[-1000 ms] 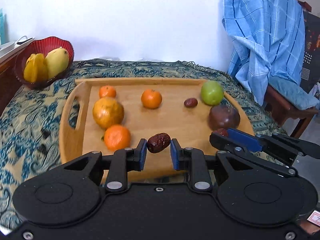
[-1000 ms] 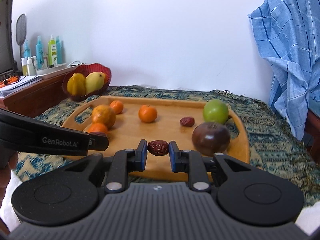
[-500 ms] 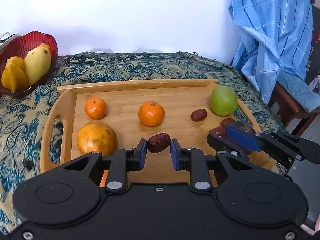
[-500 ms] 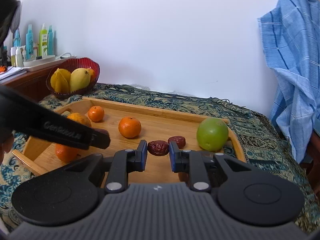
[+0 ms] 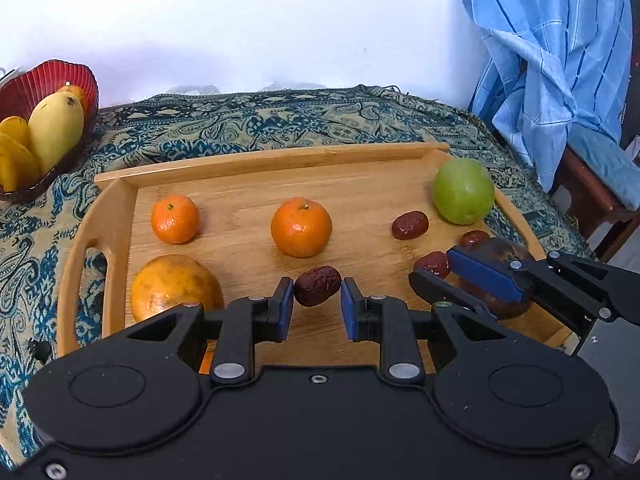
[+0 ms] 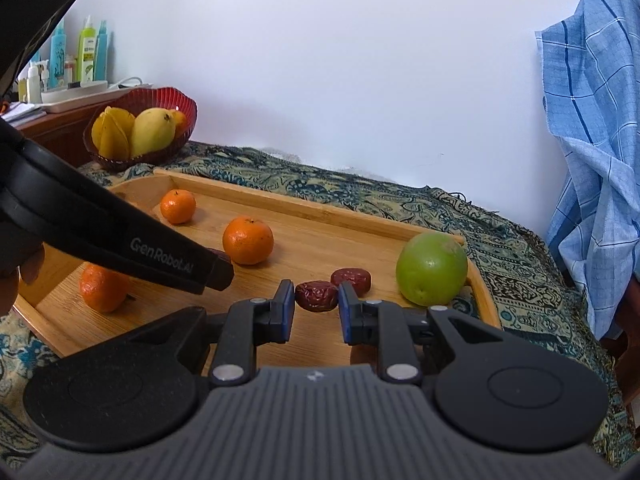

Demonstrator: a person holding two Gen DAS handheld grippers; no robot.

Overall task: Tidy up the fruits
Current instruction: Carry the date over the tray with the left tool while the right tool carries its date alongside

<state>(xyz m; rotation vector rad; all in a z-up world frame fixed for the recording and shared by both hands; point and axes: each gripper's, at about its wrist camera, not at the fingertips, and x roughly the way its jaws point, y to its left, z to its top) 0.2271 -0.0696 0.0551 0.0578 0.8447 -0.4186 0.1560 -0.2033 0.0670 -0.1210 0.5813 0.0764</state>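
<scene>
A wooden tray (image 5: 120, 196) lies on the patterned cloth. On it are two small oranges (image 5: 175, 219) (image 5: 301, 227), a larger orange (image 5: 176, 286), a green apple (image 5: 463, 191), a loose red date (image 5: 409, 225) and a dark round fruit (image 5: 500, 280). My left gripper (image 5: 316, 290) is shut on a red date (image 5: 317, 291) above the tray's near middle. My right gripper (image 6: 317, 295) is shut on another red date (image 6: 317, 296), just in front of the loose date (image 6: 351, 279) and left of the apple (image 6: 431, 269). The dark fruit is partly hidden behind the right gripper (image 5: 434, 266).
A red bowl (image 6: 160, 98) with a mango and yellow fruit stands beyond the tray's far left corner. Bottles (image 6: 90, 54) line a wooden side table at the far left. A blue checked cloth (image 5: 552, 60) hangs over a chair to the right.
Both grippers have moved forward over the tray with their dates still held. The right gripper's date now hangs close to the loose date and the apple.
</scene>
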